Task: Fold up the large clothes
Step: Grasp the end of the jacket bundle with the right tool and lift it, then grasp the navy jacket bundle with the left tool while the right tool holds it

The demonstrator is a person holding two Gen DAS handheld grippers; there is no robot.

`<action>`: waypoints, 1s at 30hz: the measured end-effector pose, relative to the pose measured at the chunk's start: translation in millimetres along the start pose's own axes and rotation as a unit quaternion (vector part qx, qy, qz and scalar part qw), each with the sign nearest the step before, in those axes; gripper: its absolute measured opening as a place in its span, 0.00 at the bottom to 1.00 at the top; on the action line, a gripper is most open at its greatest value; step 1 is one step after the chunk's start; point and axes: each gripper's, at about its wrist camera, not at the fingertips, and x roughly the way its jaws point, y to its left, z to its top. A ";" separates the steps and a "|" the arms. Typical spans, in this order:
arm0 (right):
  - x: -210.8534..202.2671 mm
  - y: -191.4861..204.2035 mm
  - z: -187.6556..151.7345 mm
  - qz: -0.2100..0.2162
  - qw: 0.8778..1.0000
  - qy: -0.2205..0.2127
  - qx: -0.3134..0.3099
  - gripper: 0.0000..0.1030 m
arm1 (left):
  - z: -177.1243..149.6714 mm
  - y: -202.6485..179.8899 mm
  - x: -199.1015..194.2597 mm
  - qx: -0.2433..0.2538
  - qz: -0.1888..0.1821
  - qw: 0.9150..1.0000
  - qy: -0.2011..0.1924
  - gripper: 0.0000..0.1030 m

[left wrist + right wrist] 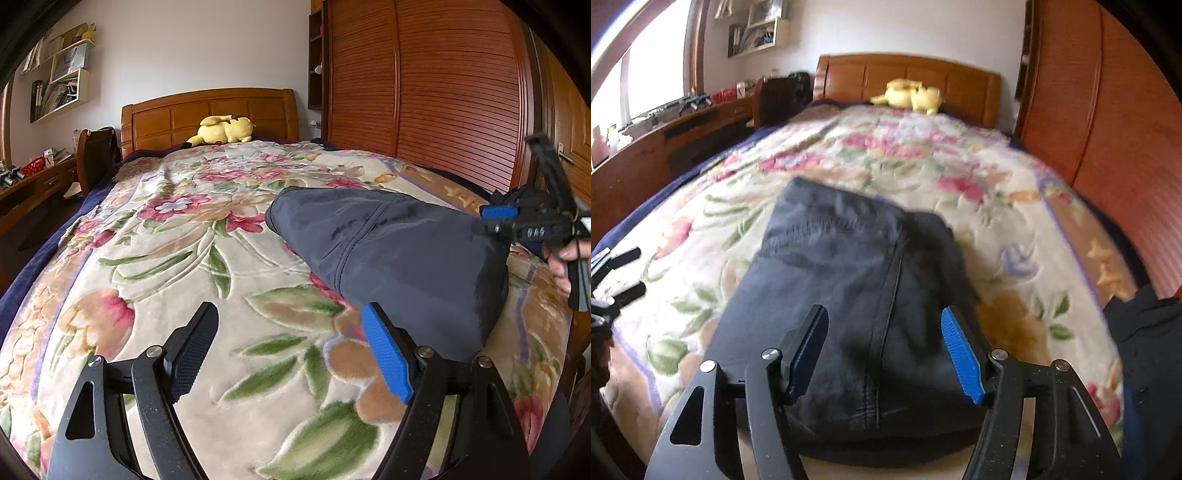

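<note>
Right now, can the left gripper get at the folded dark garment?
Probably yes. The left gripper is open with only bare floral blanket before the folded dark garment, just to its right.

White wall point(177, 55), wooden headboard point(210, 116), slatted wardrobe point(443, 85), wall shelves point(59, 81), desk point(683, 125), bright window point(639, 74)

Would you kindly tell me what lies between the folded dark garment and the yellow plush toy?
Only bare floral blanket lies between the garment and the plush toy, shown in both wrist views.

Yellow plush toy point(223, 129) against wooden headboard point(210, 114); floral blanket point(155, 258) over bed; slatted wardrobe point(436, 85) alongside.
</note>
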 end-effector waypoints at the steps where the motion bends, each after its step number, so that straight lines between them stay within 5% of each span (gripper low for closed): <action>1: 2.8 -2.6 -1.1 0.006 1.000 0.005 0.004 0.64 | -0.1 0.9 -0.4 -0.001 0.000 1.000 0.000 0.79; 3: 8.2 -11.4 -7.7 0.029 0.999 0.016 0.017 0.60 | -0.3 2.5 -1.1 -0.002 0.000 1.000 0.000 0.79; 5: 8.8 -13.2 -11.0 0.054 0.998 0.022 0.016 0.37 | -0.5 3.8 -1.7 -0.003 -0.001 1.000 0.000 0.79; 14: -20.3 -1.3 -18.9 0.023 0.999 -0.008 -0.030 0.18 | -2.8 4.2 -4.5 0.000 -0.004 1.000 -0.003 0.79; 24: -20.2 -33.5 -52.2 0.022 0.998 -0.007 0.050 0.20 | -4.4 1.8 -5.4 -0.002 -0.005 1.000 -0.003 0.79; 27: -18.7 -33.0 -51.2 0.014 0.998 -0.013 0.054 0.28 | -3.3 -0.7 -5.6 0.000 -0.003 1.000 -0.004 0.79; 30: -16.1 -29.5 -51.7 -0.015 0.998 -0.017 0.052 0.50 | -3.4 -1.1 -5.6 0.001 -0.003 1.000 -0.004 0.79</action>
